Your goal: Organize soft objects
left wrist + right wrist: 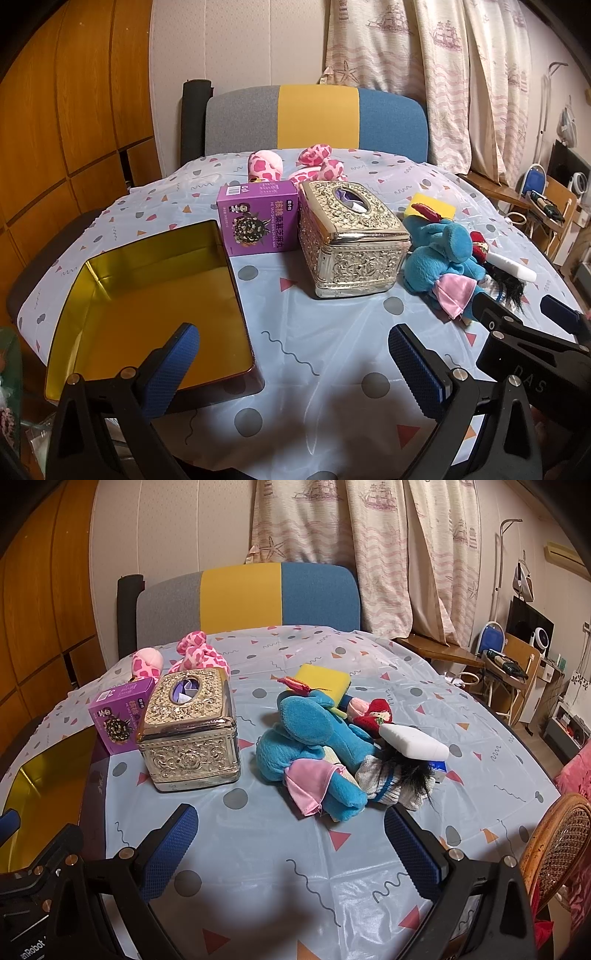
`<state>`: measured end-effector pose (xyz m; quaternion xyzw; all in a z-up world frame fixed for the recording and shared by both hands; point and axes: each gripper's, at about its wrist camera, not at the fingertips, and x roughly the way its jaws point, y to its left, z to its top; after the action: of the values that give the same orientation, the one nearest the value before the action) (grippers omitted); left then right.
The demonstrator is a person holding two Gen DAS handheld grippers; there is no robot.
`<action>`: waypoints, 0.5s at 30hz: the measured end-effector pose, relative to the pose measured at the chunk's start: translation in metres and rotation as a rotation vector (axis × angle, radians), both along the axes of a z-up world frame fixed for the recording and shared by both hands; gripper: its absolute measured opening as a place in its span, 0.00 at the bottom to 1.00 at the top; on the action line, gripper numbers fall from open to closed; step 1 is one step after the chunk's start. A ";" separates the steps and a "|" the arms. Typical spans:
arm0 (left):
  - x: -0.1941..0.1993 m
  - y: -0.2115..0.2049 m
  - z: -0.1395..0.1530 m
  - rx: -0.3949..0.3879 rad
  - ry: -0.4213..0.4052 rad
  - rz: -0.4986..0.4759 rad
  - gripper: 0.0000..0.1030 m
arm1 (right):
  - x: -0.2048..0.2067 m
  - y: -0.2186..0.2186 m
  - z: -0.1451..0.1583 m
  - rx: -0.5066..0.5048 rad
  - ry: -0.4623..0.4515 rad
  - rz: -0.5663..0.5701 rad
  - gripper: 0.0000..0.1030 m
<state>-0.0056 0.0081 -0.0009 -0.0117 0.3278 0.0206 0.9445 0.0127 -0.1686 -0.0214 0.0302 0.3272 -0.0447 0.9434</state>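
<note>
Soft objects, main lot: a heap just right of centre in your right wrist view. Blue plush toy [314, 738] with a pink cloth [310, 781] at its lower edge; touching its right side, a dark-haired doll [399, 779] in knitted clothing, a red plush piece [380, 712] and a white flat bottle [413, 744] lying across the doll. A yellow sponge [325, 683] lies behind the heap.

Second lot: pink spotted plush [295, 164], upper centre of the left wrist view, behind the purple box [258, 221] and the ornate metal tissue box [351, 240].

Likely receptacle: open gold-lined tin [155, 302], lower left of the left wrist view, nothing in it.

Your right gripper [291, 849]: released, jaws spread wide, holding nothing, low in frame just short of the heap. Your left gripper [295, 365]: likewise released and unladen, one finger over the tin's near corner.

Step in hand, as judged: the opening pick; nothing is sorted yet.

Next move calls for: advance the right gripper onto the blue plush toy, close on its bulk, not the loose pink cloth, and lift clear of the doll's hair and the bottle before carrying left to the tin.
</note>
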 end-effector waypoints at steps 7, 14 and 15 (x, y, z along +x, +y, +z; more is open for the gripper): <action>0.003 -0.003 -0.002 0.005 0.010 -0.007 1.00 | 0.001 -0.002 -0.003 0.006 0.005 -0.003 1.00; 0.005 -0.004 -0.004 0.008 0.020 -0.017 1.00 | 0.004 -0.007 -0.004 0.012 0.007 -0.008 1.00; 0.005 -0.005 -0.005 0.008 0.021 -0.020 1.00 | 0.005 -0.008 -0.004 0.013 0.007 -0.010 1.00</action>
<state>-0.0007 0.0029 -0.0056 -0.0045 0.3378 0.0127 0.9411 0.0174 -0.1770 -0.0252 0.0379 0.3308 -0.0473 0.9417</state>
